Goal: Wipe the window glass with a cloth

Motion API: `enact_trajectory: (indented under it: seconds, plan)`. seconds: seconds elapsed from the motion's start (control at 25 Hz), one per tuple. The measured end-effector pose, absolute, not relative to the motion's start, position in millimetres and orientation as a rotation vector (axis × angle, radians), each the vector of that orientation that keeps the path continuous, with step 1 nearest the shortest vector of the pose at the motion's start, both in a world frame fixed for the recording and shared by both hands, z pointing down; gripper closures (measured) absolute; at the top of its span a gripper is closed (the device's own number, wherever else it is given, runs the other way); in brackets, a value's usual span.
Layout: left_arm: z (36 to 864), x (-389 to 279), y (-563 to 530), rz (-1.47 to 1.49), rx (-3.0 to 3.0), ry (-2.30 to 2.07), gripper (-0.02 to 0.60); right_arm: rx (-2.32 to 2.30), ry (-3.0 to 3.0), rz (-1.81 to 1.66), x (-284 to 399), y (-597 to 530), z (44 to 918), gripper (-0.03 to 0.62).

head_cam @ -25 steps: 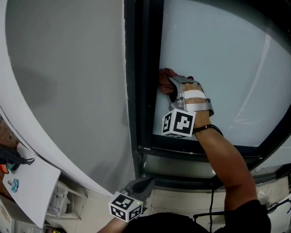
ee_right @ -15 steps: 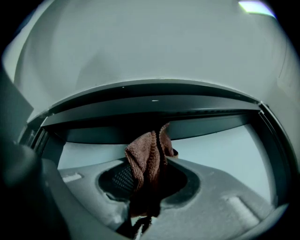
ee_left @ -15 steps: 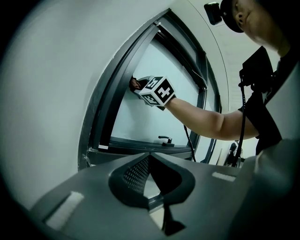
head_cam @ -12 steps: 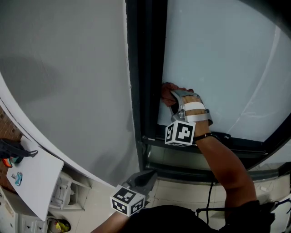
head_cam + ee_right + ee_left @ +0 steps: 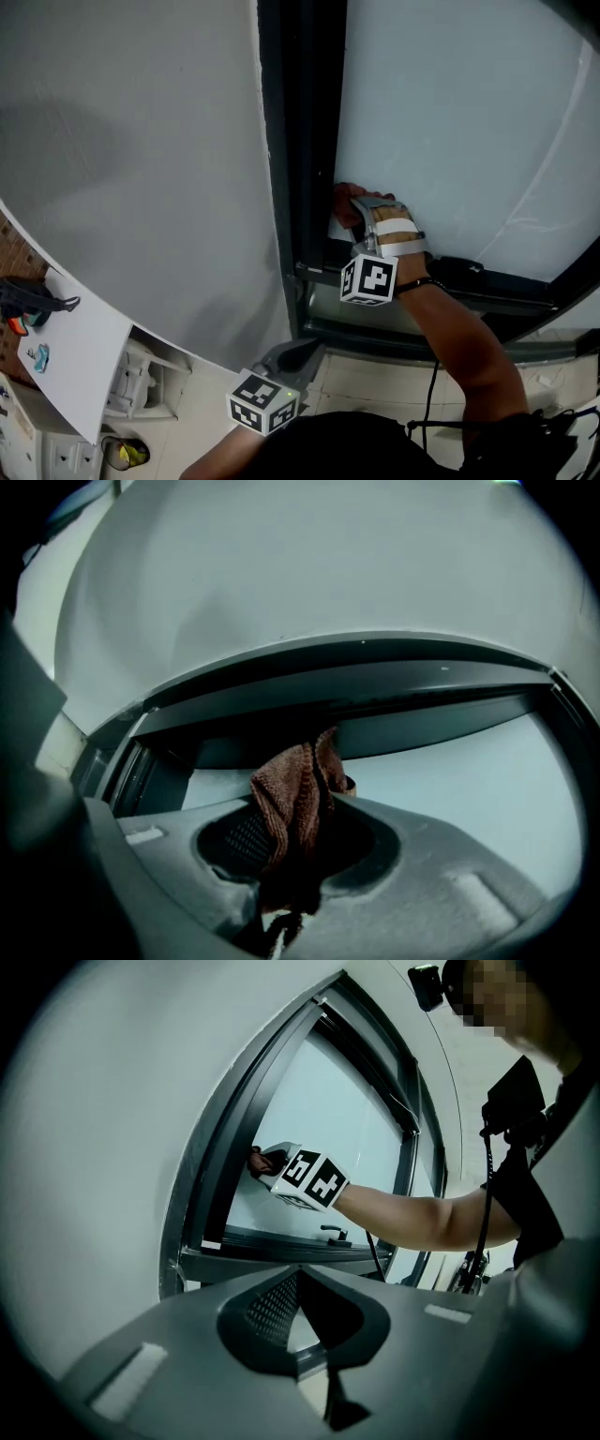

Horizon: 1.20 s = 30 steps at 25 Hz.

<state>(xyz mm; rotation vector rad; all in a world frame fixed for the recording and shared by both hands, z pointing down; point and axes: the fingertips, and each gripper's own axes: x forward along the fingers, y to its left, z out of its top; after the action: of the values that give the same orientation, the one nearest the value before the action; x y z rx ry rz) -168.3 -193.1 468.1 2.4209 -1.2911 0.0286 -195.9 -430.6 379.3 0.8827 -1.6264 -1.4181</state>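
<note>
A reddish-brown cloth (image 5: 345, 199) is pressed on the window glass (image 5: 450, 122) near its lower left corner, beside the dark frame (image 5: 300, 141). My right gripper (image 5: 359, 214) is shut on the cloth; a hand and forearm reach up to it from below. In the right gripper view the cloth (image 5: 295, 799) hangs bunched between the jaws of the right gripper (image 5: 291, 855), against the glass (image 5: 469, 771). My left gripper (image 5: 298, 354) hangs low, away from the window, and its jaws meet with nothing in them. From the left gripper (image 5: 314, 1335) view, the cloth (image 5: 267, 1160) shows at the frame's edge.
A grey wall (image 5: 131, 141) fills the left. A white board or shelf (image 5: 66, 366) with small items sits at lower left. A window handle (image 5: 333, 1233) lies on the bottom frame rail. A black cable (image 5: 431, 384) hangs below the right arm.
The right gripper has slid the cloth down the glass along the left frame, closer to the bottom rail. The left gripper has stayed low.
</note>
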Motion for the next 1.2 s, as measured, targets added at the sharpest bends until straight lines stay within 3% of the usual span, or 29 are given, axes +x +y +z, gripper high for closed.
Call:
enact_trajectory:
  seconds: [0.88, 1.2]
  plan:
    - [475.5, -171.6, -186.2, 0.044, 2.401, -1.294, 0.566, 0.617, -1.611, -1.223, -186.1, -435.8, 503.9, 0.491]
    - [477.3, -170.7, -186.1, 0.038, 2.396, -1.291, 0.566, 0.617, -1.727, -1.189, -175.3, -412.6, 447.3, 0.491]
